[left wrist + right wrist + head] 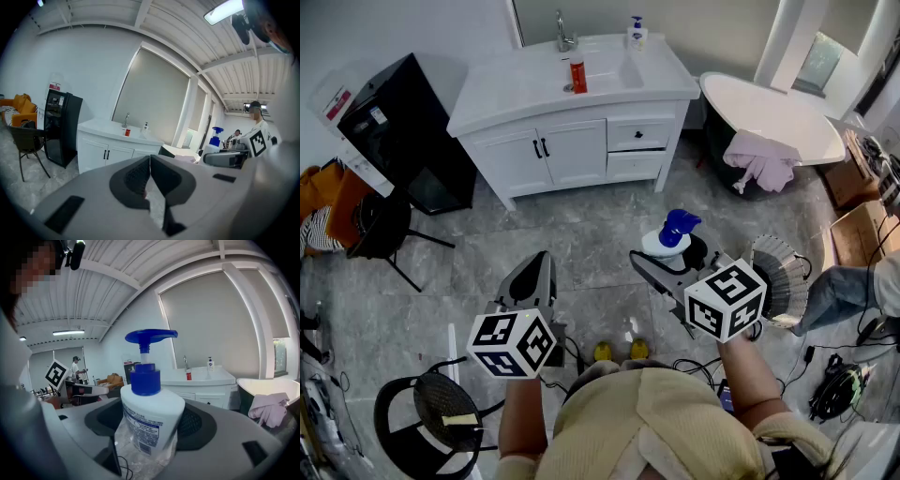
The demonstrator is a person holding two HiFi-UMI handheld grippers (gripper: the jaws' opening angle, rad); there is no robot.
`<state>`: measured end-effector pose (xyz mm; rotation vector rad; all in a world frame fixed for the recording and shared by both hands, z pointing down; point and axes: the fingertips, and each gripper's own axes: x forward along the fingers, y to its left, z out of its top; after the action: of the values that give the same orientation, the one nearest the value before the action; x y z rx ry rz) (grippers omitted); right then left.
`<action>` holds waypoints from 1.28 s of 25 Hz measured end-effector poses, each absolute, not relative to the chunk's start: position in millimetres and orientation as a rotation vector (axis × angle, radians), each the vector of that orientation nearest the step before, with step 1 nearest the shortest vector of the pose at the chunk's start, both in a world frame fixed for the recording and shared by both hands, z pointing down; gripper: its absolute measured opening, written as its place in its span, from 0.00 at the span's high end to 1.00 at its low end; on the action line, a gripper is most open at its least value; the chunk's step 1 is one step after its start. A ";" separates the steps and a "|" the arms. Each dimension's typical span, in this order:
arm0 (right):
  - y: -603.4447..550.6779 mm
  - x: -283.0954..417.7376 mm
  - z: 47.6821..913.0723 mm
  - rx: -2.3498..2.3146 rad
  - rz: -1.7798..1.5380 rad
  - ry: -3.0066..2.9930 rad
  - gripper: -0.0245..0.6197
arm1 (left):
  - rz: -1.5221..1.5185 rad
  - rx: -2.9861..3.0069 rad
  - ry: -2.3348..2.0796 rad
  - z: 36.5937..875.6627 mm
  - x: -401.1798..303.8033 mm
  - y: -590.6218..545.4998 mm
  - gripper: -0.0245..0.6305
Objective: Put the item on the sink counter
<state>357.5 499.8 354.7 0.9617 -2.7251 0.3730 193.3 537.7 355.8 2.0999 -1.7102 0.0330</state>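
Well back from the sink counter (497, 94), with a wide stretch of bare grey floor (581, 234) open in between. Hemmed on the left by a black cabinet (403, 131) and a dark chair (384, 225), on the right by a bathtub (778, 112) with a pinkish cloth (761, 159) draped over its rim. Near the feet: a round black stool (431, 412) at lower left, a fan (780, 277) just beside the right hand, loose cables on the tiles. Counter top mostly bare at its left and front edges; taken up only by a faucet (565, 33) at the back, a red container (578, 75) beside the basin, and a soap dispenser (636, 33) at the back right corner. Right gripper (670, 255) spread wide and clamped on a pump bottle (150, 413), white body upright between the dark pads, blue pump head above them, pads pressing both sides. Bottle in the air over the floor, well apart from the counter, seen from above at (672, 234). Left gripper (150, 171) closed tight, pad tips touching, nothing between them, pointed toward the counter.
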 end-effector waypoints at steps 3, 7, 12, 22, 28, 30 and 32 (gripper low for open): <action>502.9 359.7 355.4 0.956 0.370 -2.724 0.41 | 0.030 2.099 -1.712 355.7 196.0 541.5 0.90; 504.9 363.0 358.2 0.932 0.400 -2.735 0.41 | 0.049 2.091 -1.709 361.1 202.4 544.4 0.90; 504.5 370.3 362.3 0.904 0.415 -2.740 0.41 | 0.079 2.092 -1.698 368.6 216.2 544.1 0.91; 483.9 389.3 374.6 0.840 0.394 -2.710 0.41 | 0.081 2.077 -1.691 376.1 250.7 519.6 0.91; 476.2 391.8 380.1 0.802 0.389 -2.724 0.41 | 0.111 2.091 -1.712 375.8 260.4 515.1 0.91; 472.3 390.2 382.2 0.796 0.397 -2.729 0.41 | 0.108 2.081 -1.718 377.6 257.8 513.7 0.91; 469.0 386.9 383.8 0.788 0.404 -2.730 0.41 | 0.082 2.070 -1.700 378.2 254.9 509.7 0.91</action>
<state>386.9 469.0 383.8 0.7879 -2.7303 0.4044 254.9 509.7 378.2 2.0702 -1.6995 0.0822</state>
